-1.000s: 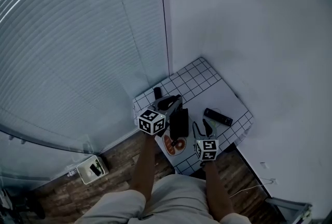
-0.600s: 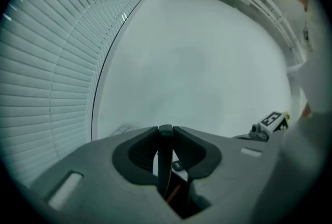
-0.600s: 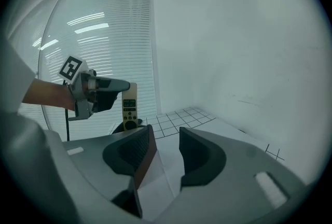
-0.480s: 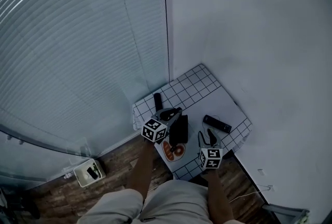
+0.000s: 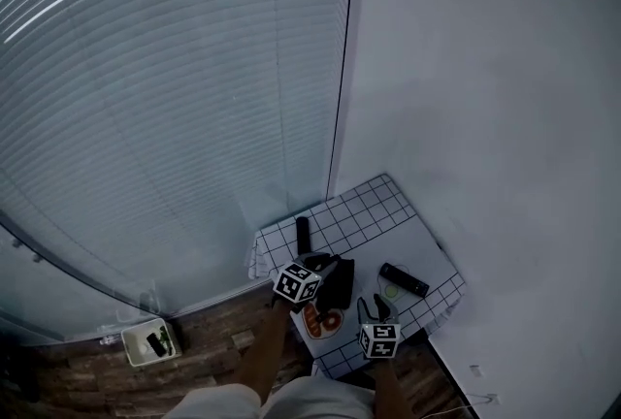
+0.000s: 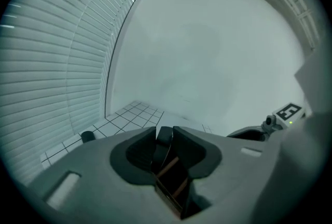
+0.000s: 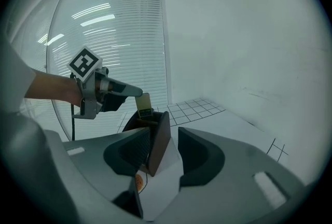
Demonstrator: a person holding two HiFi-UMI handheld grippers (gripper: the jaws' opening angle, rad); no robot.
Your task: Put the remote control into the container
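Observation:
A black remote control (image 5: 404, 279) lies on the white checked table (image 5: 367, 213), to the right of the dark container (image 5: 337, 283). My left gripper (image 5: 328, 262) is shut on the container's upper edge (image 6: 167, 166); from the right gripper view it pinches a tan tab (image 7: 144, 104) there. My right gripper (image 7: 163, 148) straddles the container's near wall (image 7: 158, 140). Its jaws are closing: the left pad is against the wall and a gap shows at the right pad. In the head view the right gripper (image 5: 374, 307) sits between the container and the remote.
A second black oblong thing (image 5: 303, 235) lies at the table's back left, also seen as a dark stub (image 6: 88, 136). A white and orange packet (image 5: 320, 318) lies under the container. Window blinds (image 5: 175, 97) and a wall enclose the table. A white box (image 5: 150, 342) stands on the wooden floor.
The head view has tilted up, so the table and grippers sit lower in the picture. Both grippers stay at the container, and the remote has not moved.

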